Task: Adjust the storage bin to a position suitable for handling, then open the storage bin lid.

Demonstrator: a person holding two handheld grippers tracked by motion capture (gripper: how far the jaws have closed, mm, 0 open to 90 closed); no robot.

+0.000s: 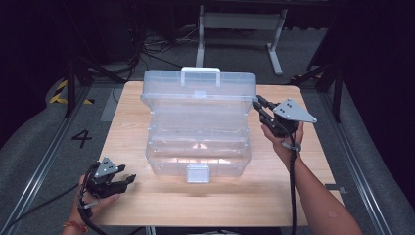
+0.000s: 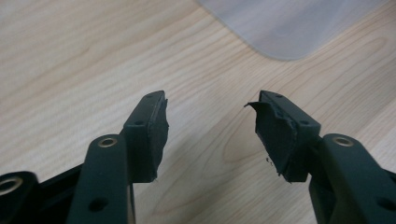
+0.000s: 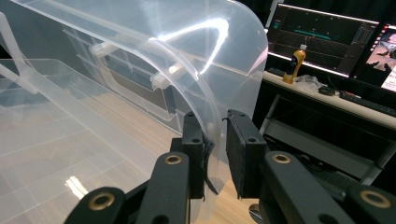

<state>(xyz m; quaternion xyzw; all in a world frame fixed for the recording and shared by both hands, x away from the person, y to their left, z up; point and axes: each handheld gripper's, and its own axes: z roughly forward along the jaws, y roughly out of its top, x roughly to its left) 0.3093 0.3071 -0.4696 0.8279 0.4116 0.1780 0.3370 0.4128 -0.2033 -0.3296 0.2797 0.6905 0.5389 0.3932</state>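
A clear plastic toolbox [image 1: 198, 152] stands open in the middle of the wooden table [image 1: 274, 196], its lid [image 1: 198, 93] raised at the back with a white handle [image 1: 200, 71] on top. My right gripper [image 1: 258, 104] is at the lid's right edge. In the right gripper view the lid's curved rim [image 3: 212, 126] runs between the jaws of that gripper [image 3: 215, 119]; the left pad lies against it and a thin gap shows at the right pad. My left gripper [image 1: 128, 180] rests low at the table's front left, open, with bare wood between the jaws of the gripper [image 2: 210, 105].
A white latch [image 1: 197, 173] hangs on the box's front wall. A corner of the box [image 2: 289, 28] shows ahead of the left gripper. Beyond the table stand a desk frame [image 1: 240, 22], monitors [image 3: 322, 35] and a yellow bottle [image 3: 296, 63].
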